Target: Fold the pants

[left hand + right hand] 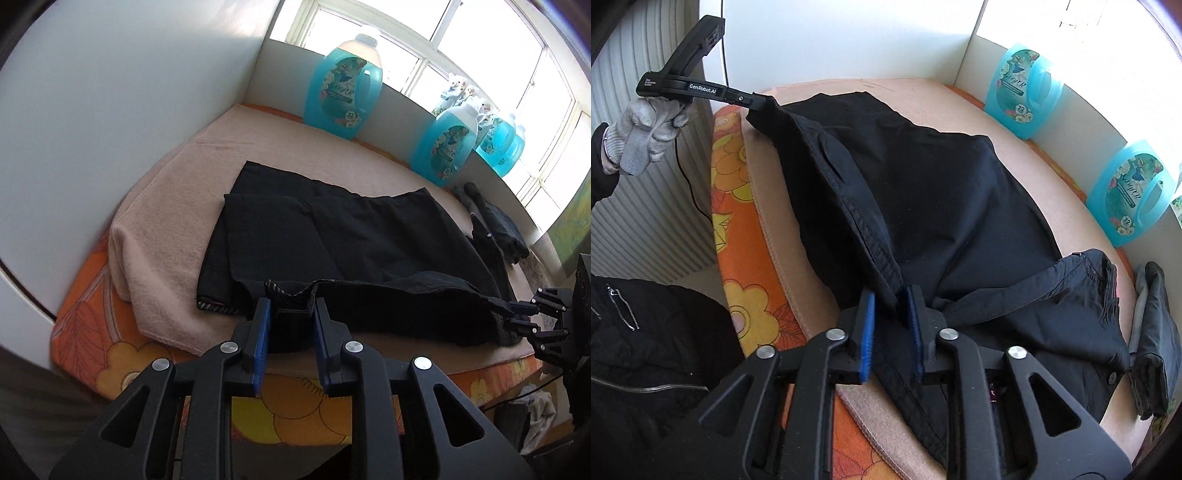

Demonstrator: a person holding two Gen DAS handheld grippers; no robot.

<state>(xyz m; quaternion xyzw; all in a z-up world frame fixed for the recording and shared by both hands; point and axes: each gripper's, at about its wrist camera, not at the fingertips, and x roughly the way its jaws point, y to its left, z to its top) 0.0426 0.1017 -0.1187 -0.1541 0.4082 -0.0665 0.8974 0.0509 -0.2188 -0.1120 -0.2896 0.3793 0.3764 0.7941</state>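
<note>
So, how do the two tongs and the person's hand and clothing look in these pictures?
Both tongs are black plastic with blue ribbed pads and round silver pivot bolts: the left tongs and the right tongs. Seen from the right wrist camera, the left tool's body carries white "GenRobot.AI" lettering, and a thin black cable hangs below it. The left hand wears a grey knitted glove, with a dark sleeve. A black zipped jacket is visible.

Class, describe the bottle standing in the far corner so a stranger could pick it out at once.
Start at the window behind the pink towel. Along the white ledge beneath it stand blue bottles. Yours is the corner bottle, where the ledge meets the side wall: apart from the rest, with no bottle on its wall side.
</note>
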